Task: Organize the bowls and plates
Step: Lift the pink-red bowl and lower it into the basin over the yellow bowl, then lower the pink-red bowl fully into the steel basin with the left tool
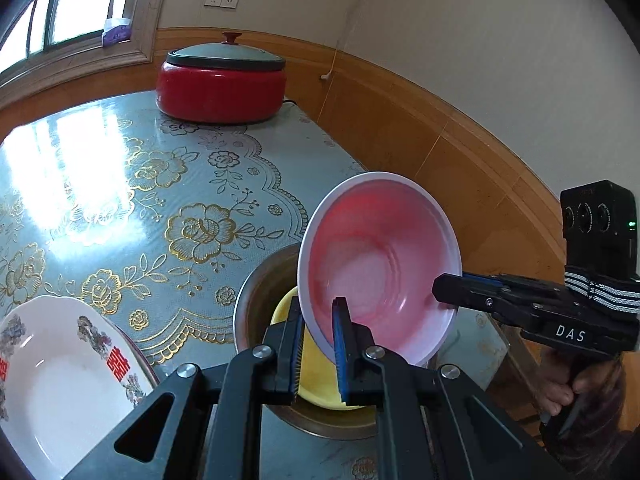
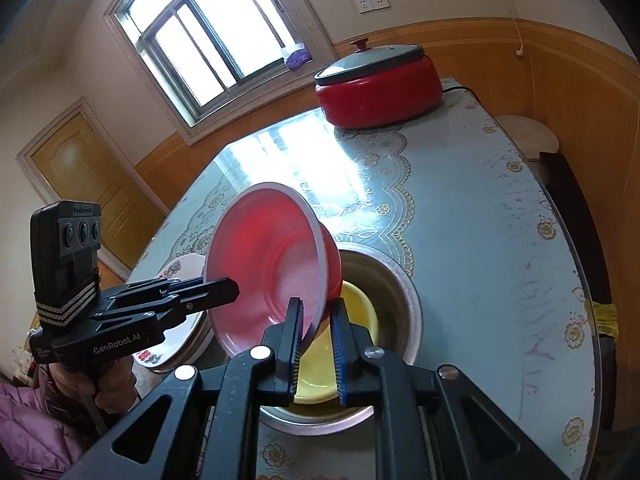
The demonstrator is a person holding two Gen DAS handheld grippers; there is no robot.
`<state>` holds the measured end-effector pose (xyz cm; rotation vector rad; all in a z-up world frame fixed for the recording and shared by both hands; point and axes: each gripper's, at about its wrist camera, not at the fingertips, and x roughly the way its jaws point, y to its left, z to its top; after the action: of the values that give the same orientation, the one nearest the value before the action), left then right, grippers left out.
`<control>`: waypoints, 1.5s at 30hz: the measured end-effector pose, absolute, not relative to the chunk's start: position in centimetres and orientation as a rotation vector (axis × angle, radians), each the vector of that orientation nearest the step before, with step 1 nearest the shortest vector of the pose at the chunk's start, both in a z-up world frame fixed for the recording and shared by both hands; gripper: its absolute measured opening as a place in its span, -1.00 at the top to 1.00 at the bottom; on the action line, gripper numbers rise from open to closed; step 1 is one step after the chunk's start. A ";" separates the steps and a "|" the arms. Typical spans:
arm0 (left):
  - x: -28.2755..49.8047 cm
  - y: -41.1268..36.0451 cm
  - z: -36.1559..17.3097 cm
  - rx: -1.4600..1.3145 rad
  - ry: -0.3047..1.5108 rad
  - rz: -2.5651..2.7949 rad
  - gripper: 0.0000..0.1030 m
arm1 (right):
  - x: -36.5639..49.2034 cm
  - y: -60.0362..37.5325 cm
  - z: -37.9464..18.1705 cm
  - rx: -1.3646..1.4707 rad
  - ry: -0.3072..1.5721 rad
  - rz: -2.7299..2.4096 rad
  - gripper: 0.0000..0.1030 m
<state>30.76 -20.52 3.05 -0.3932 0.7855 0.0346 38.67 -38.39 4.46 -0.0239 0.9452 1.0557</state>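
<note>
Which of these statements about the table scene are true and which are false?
1. Both tongs grip the pink bowl by its rim. True.
2. The pink bowl lies flat on the table. False: it is held tilted above the metal basin.
3. A yellow bowl sits inside the metal basin. True.
4. The red pot has no lid. False: a lid with a red knob covers it.
5. A white patterned plate lies on the table. True.

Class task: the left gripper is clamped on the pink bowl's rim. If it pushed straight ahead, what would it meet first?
Probably the right gripper, gripping the pink bowl at its far rim; depth is uncertain.
</note>
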 end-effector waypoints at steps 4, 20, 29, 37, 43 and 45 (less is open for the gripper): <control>29.2 -19.4 3.0 -0.450 0.780 0.008 0.76 | 37.7 -38.1 4.5 -0.019 0.933 1.123 0.73; 30.0 -20.2 1.1 -0.500 0.890 -0.034 0.76 | 38.1 -39.4 2.5 0.002 1.003 1.118 0.74; 31.5 -20.0 -0.2 -0.495 0.962 -0.018 0.76 | 38.3 -38.9 0.6 -0.030 1.060 1.071 0.74; 31.9 -20.0 -0.7 -0.478 0.988 -0.003 0.76 | 39.0 -39.3 -0.5 -0.045 1.081 1.018 0.72; 32.0 -20.0 -1.2 -0.467 0.995 0.008 0.76 | 39.1 -39.3 -0.8 -0.078 1.073 0.981 0.77; 32.0 -20.0 -1.2 -0.460 0.993 0.009 0.76 | 39.1 -39.3 -0.7 -0.083 1.064 0.981 0.77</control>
<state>32.02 -20.01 -1.23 -0.4605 0.9933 0.0089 39.10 -39.30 -0.73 -0.0830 1.0645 0.9812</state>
